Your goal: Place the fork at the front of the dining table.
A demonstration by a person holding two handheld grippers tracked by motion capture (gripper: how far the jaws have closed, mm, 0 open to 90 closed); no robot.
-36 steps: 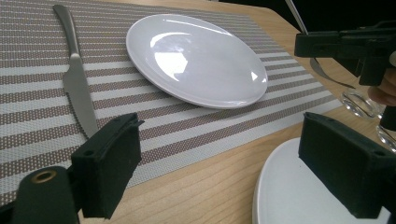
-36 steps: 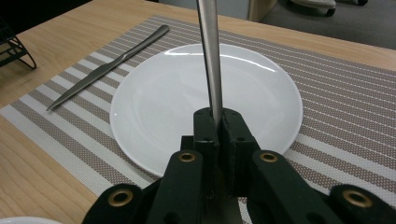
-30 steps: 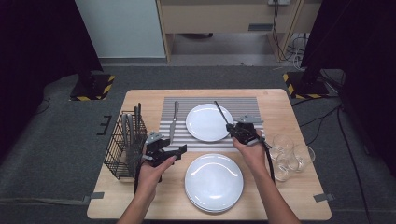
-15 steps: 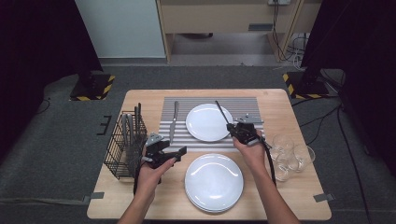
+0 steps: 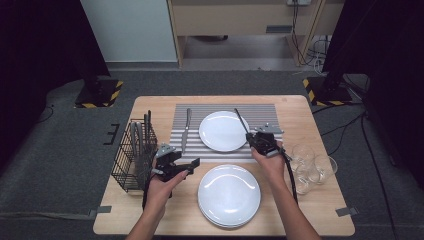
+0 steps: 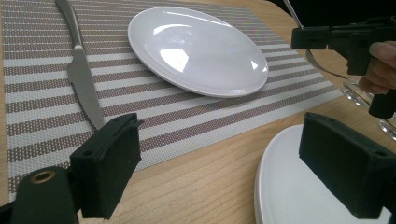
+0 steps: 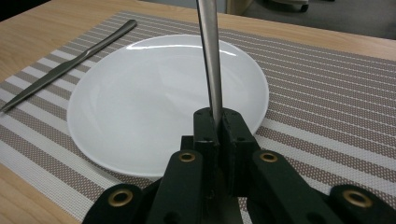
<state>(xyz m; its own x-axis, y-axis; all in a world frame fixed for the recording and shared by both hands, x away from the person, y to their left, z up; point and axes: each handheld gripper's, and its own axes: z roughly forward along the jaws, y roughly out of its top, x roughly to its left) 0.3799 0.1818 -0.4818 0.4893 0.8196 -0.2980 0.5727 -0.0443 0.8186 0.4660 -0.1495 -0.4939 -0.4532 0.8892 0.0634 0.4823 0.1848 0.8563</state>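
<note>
Two views: right claw [image 7: 217, 133] pinches utensil handle [image 7: 209, 60].

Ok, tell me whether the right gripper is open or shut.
Shut. The right gripper has its jaws pressed together on a metal utensil handle rising over the plate.

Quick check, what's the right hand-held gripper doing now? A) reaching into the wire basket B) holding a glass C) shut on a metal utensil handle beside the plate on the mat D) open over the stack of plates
C: in the right gripper view the right hand-held gripper has its jaws closed on a slim metal utensil, by the right rim of the plate on the striped placemat.
</note>
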